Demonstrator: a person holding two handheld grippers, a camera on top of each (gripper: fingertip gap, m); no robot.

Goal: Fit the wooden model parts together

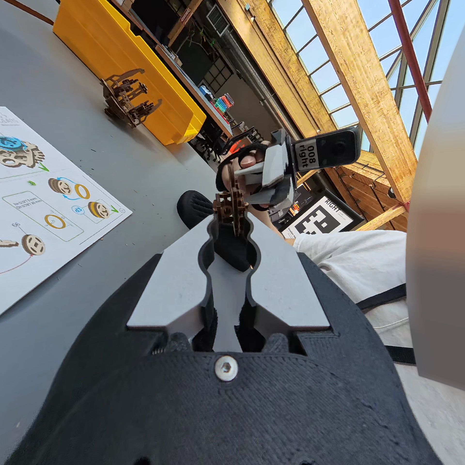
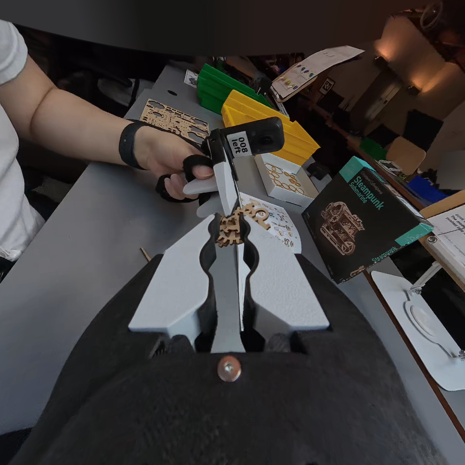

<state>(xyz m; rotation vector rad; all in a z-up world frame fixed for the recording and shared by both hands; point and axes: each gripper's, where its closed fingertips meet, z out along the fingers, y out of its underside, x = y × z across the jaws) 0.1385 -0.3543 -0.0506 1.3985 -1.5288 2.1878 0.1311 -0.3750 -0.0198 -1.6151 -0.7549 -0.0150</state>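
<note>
The left gripper [image 1: 230, 221] pinches a small wooden cluster [image 1: 227, 207] at its tips, a toothed disc edge-on with a notched cross piece (dark against the light). The right gripper [image 2: 230, 226] is pressed onto the same tan cluster [image 2: 232, 230] from the opposite side, so the two tools meet in mid-air above the table [image 1: 125, 156]. One half-built model [image 1: 125, 100] stands at ten o'clock beside one yellow bin [image 1: 120, 63]. One sheet [image 1: 50, 196] lies at nine o'clock. The right view counts one box [image 2: 364, 221] at three o'clock.
</note>
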